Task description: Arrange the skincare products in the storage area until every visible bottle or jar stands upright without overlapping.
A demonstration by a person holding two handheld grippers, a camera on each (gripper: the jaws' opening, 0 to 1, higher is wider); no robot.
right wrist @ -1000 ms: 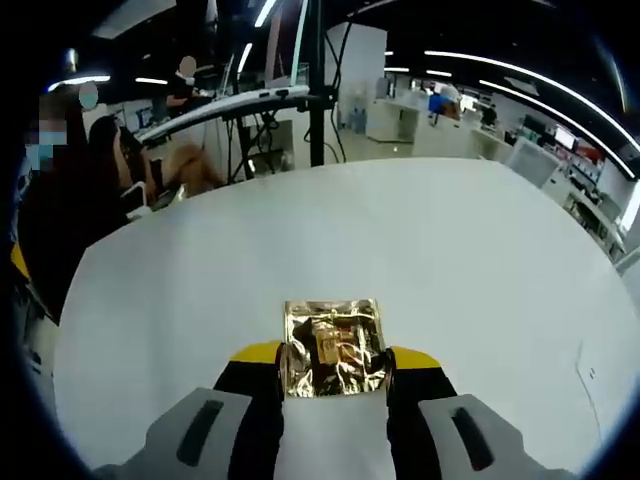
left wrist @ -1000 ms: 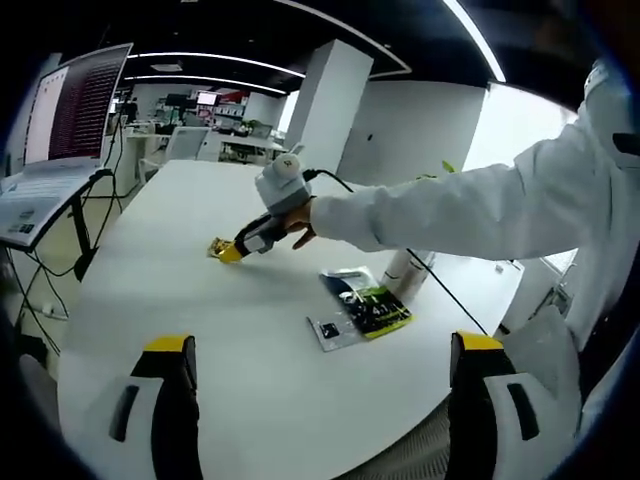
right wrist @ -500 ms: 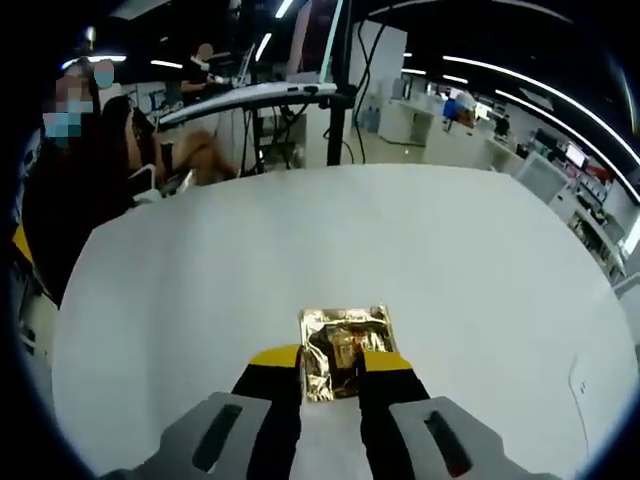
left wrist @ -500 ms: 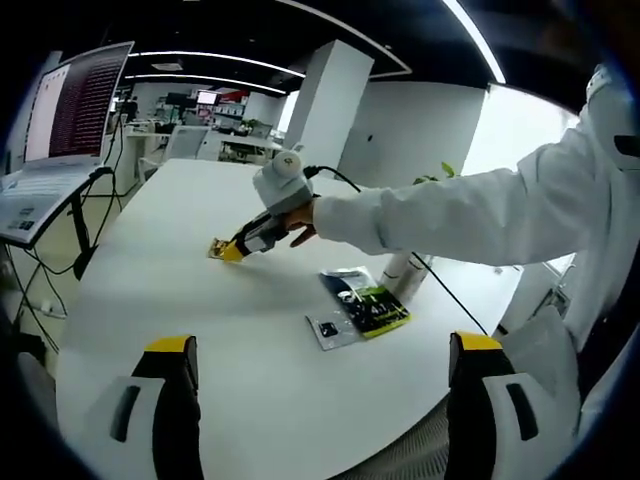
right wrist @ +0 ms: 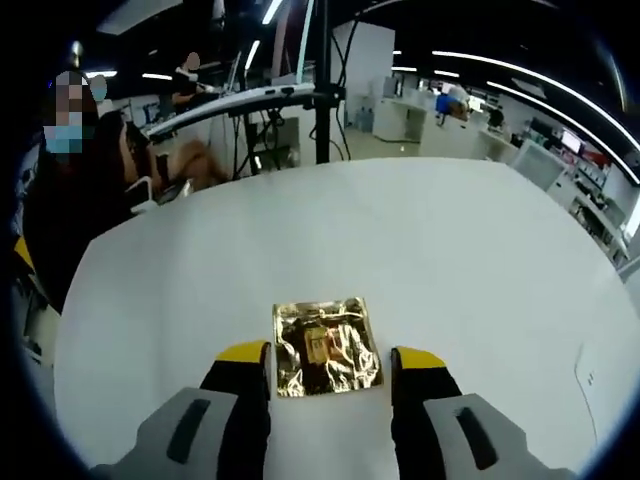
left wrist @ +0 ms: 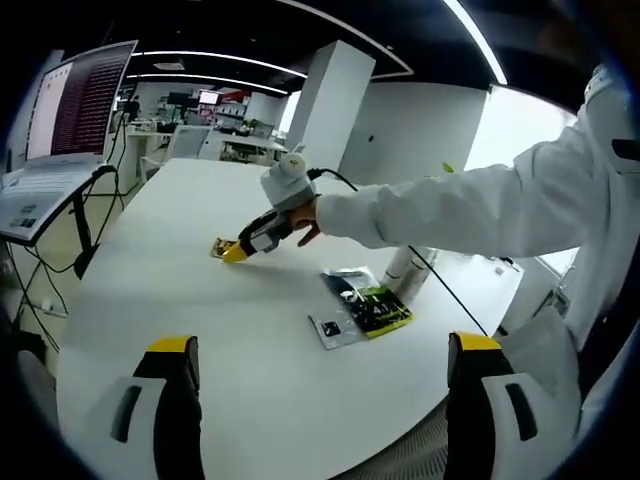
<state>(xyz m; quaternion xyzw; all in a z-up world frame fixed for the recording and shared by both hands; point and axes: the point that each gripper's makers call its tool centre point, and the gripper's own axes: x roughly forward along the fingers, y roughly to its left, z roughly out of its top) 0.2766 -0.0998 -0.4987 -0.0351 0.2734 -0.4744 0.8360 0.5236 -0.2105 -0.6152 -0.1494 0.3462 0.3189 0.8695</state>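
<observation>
**Gold packet set flat, claws apart**

White table point(right wrist: 450, 250) in an open office carries a gold foil packet point(right wrist: 326, 347) lying flat between the spread right claw point(right wrist: 330, 362) — best lifted clear before moving on. Left claw point(left wrist: 318, 347), spread and empty, sees darker packets point(left wrist: 362, 306) nearer the table edge.

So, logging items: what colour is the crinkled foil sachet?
Shiny gold foil sachet, clearest in the right gripper view.
</observation>
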